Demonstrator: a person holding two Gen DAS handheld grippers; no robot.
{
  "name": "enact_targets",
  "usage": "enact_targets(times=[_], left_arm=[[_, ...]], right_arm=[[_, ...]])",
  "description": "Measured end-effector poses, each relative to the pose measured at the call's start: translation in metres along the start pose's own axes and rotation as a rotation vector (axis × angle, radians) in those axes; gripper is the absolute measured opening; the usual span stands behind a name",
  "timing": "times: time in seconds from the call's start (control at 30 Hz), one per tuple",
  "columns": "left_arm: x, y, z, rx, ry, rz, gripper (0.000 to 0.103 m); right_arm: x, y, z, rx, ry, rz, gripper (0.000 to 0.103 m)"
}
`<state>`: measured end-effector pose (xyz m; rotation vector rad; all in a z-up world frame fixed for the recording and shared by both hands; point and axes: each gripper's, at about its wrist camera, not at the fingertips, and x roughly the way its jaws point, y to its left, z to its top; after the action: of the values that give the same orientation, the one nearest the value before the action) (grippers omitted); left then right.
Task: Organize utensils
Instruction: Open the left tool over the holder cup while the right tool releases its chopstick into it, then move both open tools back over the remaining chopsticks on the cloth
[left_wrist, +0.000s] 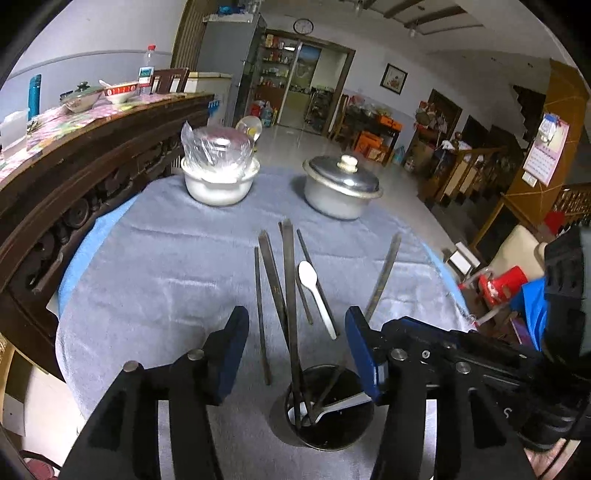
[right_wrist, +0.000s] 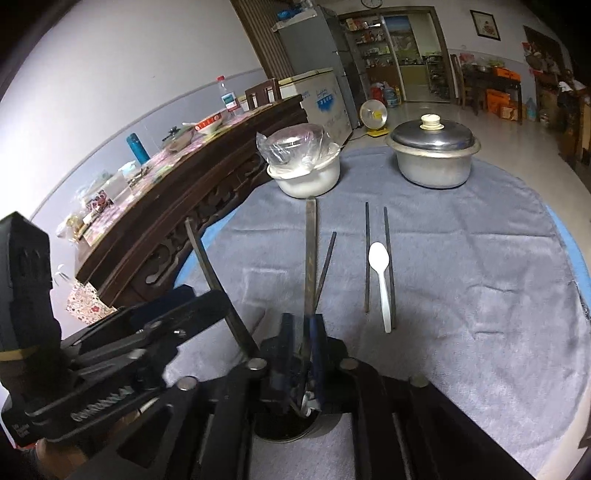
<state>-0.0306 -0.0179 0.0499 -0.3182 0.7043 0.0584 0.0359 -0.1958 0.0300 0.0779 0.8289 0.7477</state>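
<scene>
Tightly pinching a dark chopstick (right_wrist: 310, 258), right claw (right_wrist: 303, 334) over black cup (left_wrist: 325, 406); left claw (left_wrist: 295, 354) wide, holding nothing.

— What is seen at six o'clock?
— A black cup (left_wrist: 325, 410) holding chopsticks (left_wrist: 291, 325), flanked by the left gripper's (left_wrist: 295, 354) parted fingers.
— And at twelve?
— A spoon (left_wrist: 316, 295) is laid flat.

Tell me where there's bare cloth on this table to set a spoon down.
Bare cloth lies left of the chopsticks, running back to the white bowl. In the right view, another bare stretch sits right of the spoon, below the pot. It is crowded in the middle: loose chopsticks, the spoon, and the holder between both grippers.
</scene>
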Motion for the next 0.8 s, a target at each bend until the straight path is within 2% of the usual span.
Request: enact_targets(times=[0.03, 0.07, 0.1, 0.3, 0.4, 0.47, 0.6, 0.63, 0.7, 0.8], left_arm=[[-0.004, 0.001, 0.002, -0.003, -0.005, -0.004, 0.055], [-0.009, 0.003, 0.004, -0.008, -0.015, -0.008, 0.055], [-0.013, 0.004, 0.006, -0.013, -0.024, -0.008, 0.056], [-0.057, 0.031, 0.027, -0.103, -0.149, -0.008, 0.063], [-0.071, 0.053, 0.038, -0.164, -0.210, 0.027, 0.071], [-0.071, 0.075, 0.042, -0.220, -0.235, 0.071, 0.073], [-0.038, 0.116, 0.038, -0.317, -0.134, 0.171, 0.074], [-0.026, 0.124, 0.034, -0.328, -0.101, 0.197, 0.074], [0.003, 0.140, 0.022, -0.339, -0.004, 0.256, 0.074], [0.043, 0.154, 0.005, -0.338, 0.123, 0.285, 0.073]], right_arm=[[-0.005, -0.003, 0.001, 0.015, -0.012, 0.007, 0.037], [-0.010, -0.006, 0.002, 0.029, -0.028, 0.013, 0.051], [-0.017, -0.008, 0.004, 0.038, -0.048, 0.018, 0.058], [-0.063, -0.039, 0.018, 0.148, -0.164, 0.052, 0.061], [-0.081, -0.066, 0.024, 0.218, -0.221, 0.009, 0.071], [-0.080, -0.085, 0.026, 0.261, -0.210, -0.028, 0.071], [-0.048, -0.126, 0.017, 0.343, -0.091, -0.107, 0.071], [-0.033, -0.138, 0.013, 0.362, -0.033, -0.129, 0.071], [-0.005, -0.154, 0.004, 0.392, 0.063, -0.143, 0.071], [0.033, -0.169, -0.001, 0.397, 0.181, -0.167, 0.070]])
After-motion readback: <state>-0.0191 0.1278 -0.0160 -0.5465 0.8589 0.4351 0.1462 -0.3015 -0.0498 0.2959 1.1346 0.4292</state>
